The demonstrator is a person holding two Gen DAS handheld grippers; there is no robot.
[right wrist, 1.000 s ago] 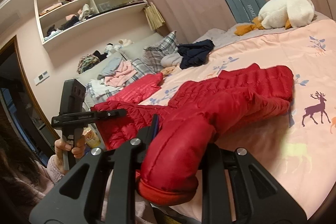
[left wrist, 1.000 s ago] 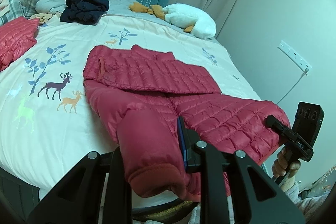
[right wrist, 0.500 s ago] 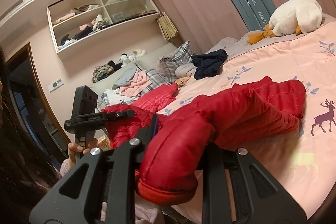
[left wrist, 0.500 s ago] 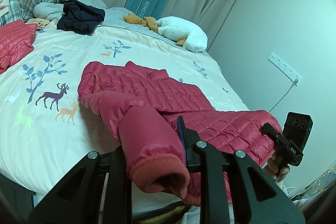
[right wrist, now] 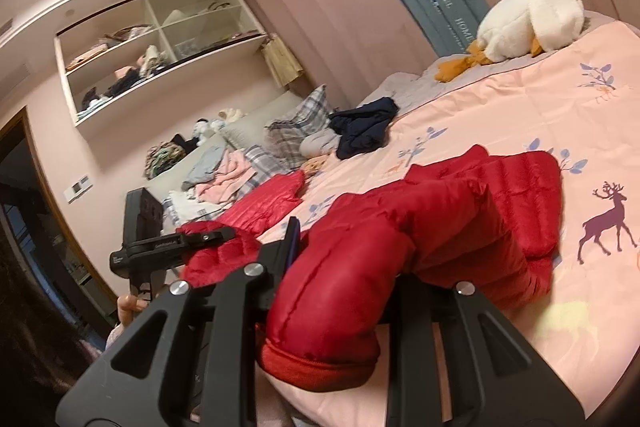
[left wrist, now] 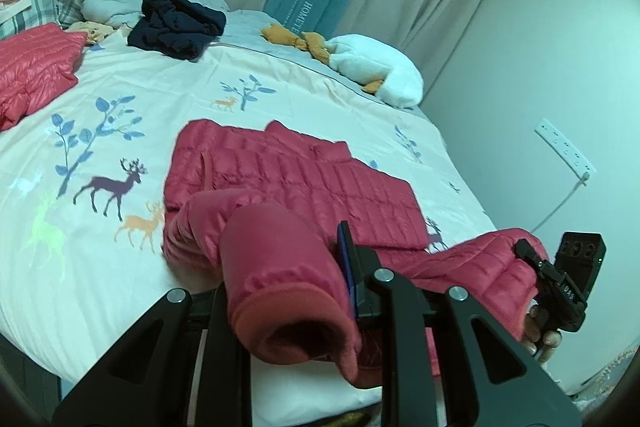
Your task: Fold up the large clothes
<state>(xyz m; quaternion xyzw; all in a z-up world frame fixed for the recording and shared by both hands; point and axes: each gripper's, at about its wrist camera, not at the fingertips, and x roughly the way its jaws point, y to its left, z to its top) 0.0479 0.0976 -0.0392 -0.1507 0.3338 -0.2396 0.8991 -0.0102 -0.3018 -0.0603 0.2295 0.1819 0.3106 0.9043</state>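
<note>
Sleeves [left wrist: 280,267] drawn nearer; shelves [right wrist: 160,51] right view only.

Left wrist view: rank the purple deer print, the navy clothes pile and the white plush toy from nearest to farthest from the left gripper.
1. Purple deer print: on the quilt, left of the red jacket whose sleeve the left gripper clamps.
2. Navy clothes pile and white plush toy: both far across the bed, pile upper left, toy upper right by the curtain; too close to call.
</note>
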